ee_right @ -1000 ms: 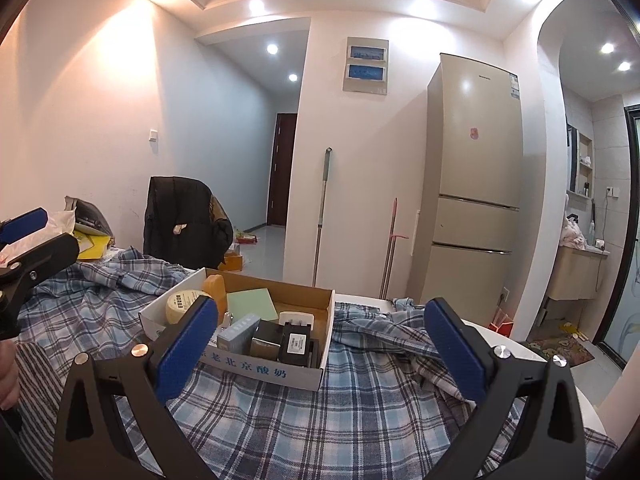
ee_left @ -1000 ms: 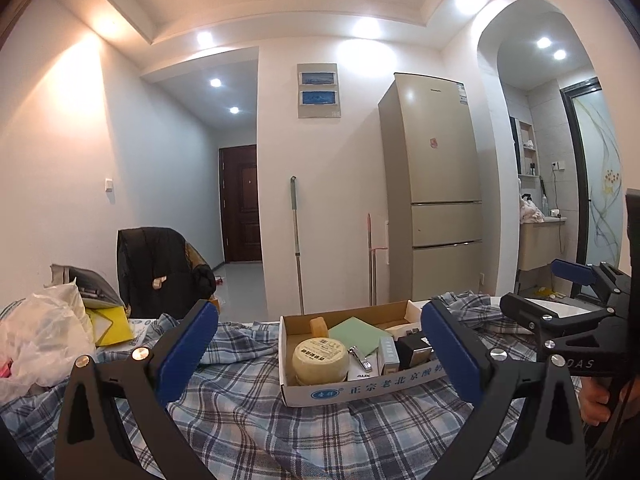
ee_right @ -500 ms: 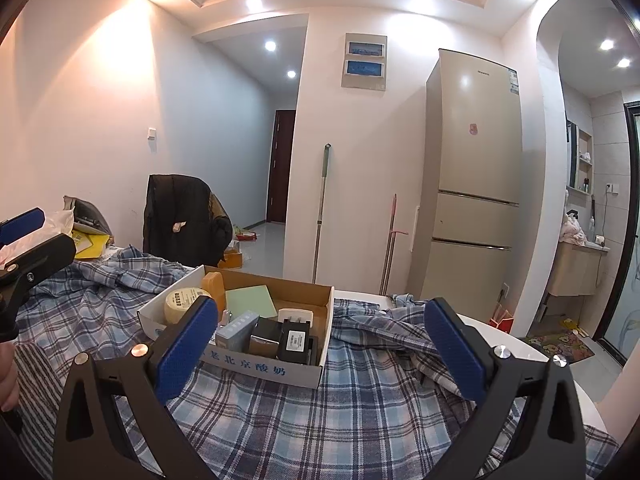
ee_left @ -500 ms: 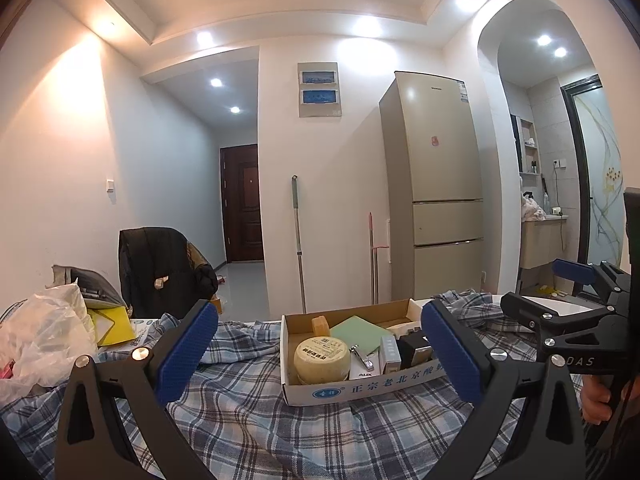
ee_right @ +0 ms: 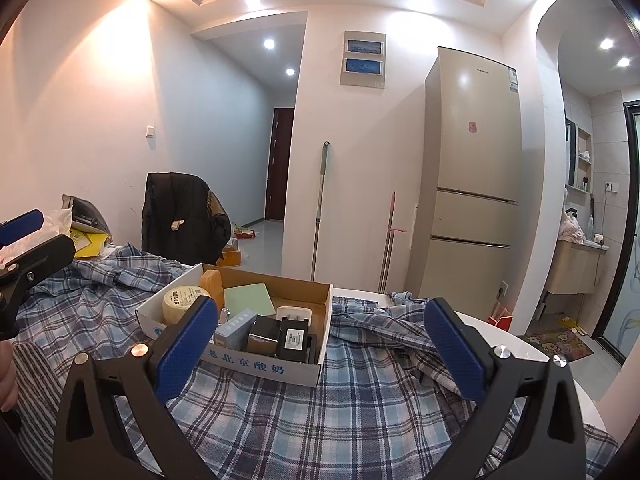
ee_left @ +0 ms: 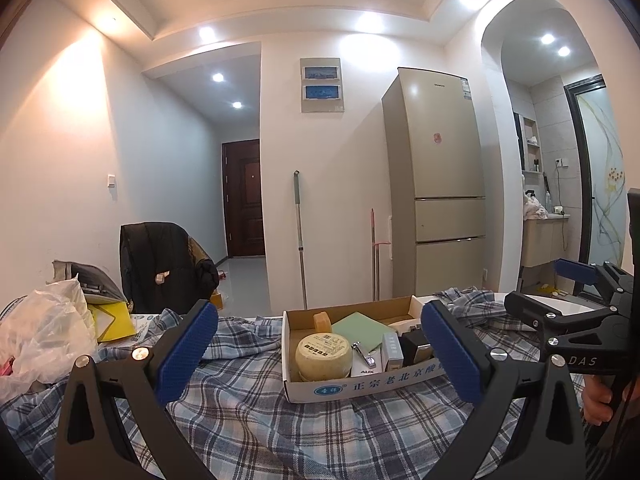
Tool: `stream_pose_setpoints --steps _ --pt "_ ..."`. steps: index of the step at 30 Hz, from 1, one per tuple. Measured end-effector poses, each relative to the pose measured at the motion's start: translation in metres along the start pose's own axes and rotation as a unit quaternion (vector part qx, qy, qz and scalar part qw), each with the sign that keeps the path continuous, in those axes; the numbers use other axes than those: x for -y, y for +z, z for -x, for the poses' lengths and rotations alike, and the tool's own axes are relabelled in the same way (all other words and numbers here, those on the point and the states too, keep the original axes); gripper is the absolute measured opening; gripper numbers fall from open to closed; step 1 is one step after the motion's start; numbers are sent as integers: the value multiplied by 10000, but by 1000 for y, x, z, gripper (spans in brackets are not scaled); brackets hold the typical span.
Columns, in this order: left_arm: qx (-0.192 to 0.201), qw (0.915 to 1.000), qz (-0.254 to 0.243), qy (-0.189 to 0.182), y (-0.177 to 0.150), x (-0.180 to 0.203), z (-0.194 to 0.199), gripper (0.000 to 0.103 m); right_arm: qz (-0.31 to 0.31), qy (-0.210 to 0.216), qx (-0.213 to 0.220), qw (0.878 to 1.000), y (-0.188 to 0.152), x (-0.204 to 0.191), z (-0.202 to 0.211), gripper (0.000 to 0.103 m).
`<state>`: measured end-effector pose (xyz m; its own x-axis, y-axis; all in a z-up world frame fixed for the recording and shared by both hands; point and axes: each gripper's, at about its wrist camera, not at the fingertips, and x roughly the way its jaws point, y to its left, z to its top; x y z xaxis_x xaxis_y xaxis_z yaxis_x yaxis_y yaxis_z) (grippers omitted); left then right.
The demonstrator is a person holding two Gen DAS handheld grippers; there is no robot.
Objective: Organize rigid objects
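On the plaid cloth point(ee_left: 256, 408), the cardboard box point(ee_left: 360, 388) of small items is faced by left gripper point(ee_left: 320, 356) and right gripper point(ee_right: 320, 354), both held spread and empty, seemingly readied for picking.

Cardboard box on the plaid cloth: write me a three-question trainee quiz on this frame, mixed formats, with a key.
1. True or false: the left gripper holds an item.
2. The round yellow tape roll in the cardboard box sits at which end, seen from the left wrist view? A) left B) right
3. Fill in: the box rests on a ____ cloth.

Key: 1 false, both the left and the right gripper have open, empty jaws; 2 A; 3 plaid.
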<state>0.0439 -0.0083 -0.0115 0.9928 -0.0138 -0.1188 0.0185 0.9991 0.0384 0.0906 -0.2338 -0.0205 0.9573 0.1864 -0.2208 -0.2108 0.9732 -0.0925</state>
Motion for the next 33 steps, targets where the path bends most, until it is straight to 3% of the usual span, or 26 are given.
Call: stream_pose_setpoints --steps 33 --pt "-136 9999 102 -21 0 -7 -3 103 -22 0 -53 10000 1 0 0 103"
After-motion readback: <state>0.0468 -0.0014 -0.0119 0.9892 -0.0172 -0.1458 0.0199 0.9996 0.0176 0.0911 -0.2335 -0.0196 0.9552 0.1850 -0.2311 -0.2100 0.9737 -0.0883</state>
